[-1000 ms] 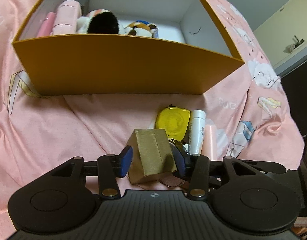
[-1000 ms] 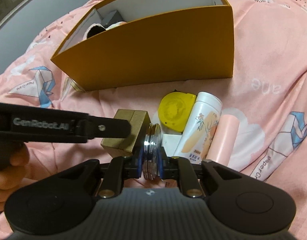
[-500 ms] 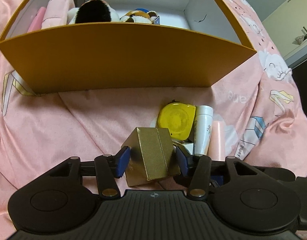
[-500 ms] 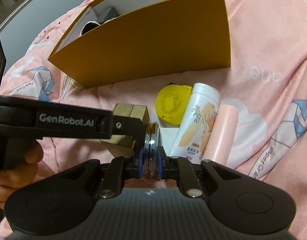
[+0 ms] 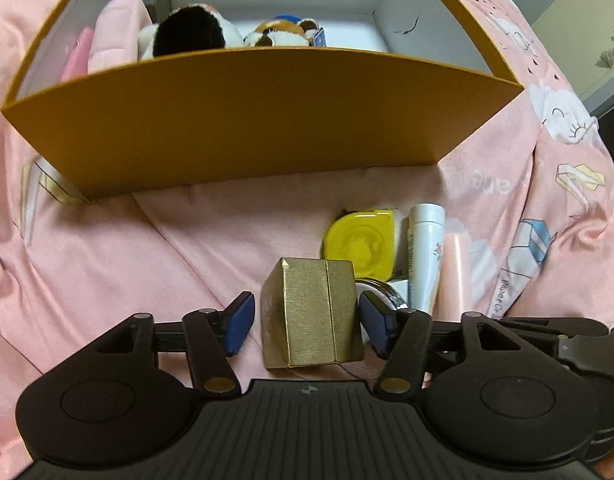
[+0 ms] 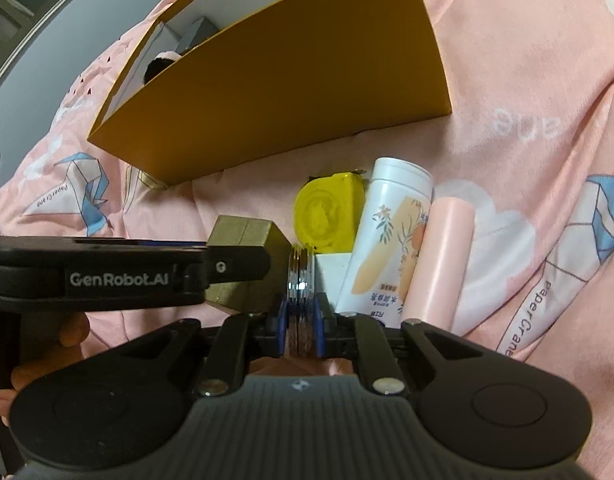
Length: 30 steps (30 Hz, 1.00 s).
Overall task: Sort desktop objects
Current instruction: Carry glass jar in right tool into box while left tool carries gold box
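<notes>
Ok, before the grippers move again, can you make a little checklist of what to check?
1. Left hand-held gripper let go of the gold box: ok, jaws opening, pads off it.
2. Right hand-held gripper holding the round silver thing: ok, pads pressing.
3. Gold box resting on the pink blanket: ok.
4. Room in the orange box: ok, right side bare.
5. Silver thing clear of the white bottle: cannot tell.
</notes>
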Each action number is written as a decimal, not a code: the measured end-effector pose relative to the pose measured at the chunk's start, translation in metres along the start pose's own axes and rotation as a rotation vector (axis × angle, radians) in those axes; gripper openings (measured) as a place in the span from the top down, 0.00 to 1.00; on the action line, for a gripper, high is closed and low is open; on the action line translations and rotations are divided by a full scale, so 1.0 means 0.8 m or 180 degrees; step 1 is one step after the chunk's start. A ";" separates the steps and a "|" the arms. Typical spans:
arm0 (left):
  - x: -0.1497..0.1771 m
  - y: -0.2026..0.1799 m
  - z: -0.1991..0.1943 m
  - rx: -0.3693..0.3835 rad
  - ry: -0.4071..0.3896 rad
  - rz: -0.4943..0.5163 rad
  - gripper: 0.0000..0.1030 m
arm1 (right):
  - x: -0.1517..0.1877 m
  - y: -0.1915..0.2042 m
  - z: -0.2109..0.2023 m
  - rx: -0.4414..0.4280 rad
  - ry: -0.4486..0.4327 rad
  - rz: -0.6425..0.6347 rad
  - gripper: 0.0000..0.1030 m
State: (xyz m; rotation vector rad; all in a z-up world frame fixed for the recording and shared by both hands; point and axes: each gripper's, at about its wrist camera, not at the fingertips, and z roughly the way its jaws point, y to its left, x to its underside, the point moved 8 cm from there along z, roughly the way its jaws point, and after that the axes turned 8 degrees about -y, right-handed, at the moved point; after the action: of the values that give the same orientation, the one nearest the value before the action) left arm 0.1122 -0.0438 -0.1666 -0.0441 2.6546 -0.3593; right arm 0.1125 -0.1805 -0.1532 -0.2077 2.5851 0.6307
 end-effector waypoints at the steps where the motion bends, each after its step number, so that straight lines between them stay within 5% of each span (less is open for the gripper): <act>1: 0.000 -0.002 0.000 -0.0036 -0.0006 0.0056 0.31 | 0.001 -0.002 0.000 0.0003 -0.0002 0.0021 0.87; 8: -0.007 -0.037 0.013 -0.0370 0.0042 0.0635 0.36 | -0.002 0.002 0.005 0.0005 0.0059 -0.0003 0.87; 22: -0.001 -0.013 -0.004 -0.0183 0.0033 0.0287 0.47 | -0.005 -0.001 -0.002 -0.0090 0.0146 -0.0003 0.87; 30: 0.008 -0.010 -0.005 0.0022 -0.0086 0.0332 0.45 | -0.011 -0.023 -0.039 -0.0269 -0.0165 0.0362 0.87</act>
State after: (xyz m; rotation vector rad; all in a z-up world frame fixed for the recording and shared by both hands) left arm 0.1040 -0.0514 -0.1636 0.0910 2.6166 -0.3311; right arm 0.1121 -0.2108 -0.1320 -0.0706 2.5364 0.7768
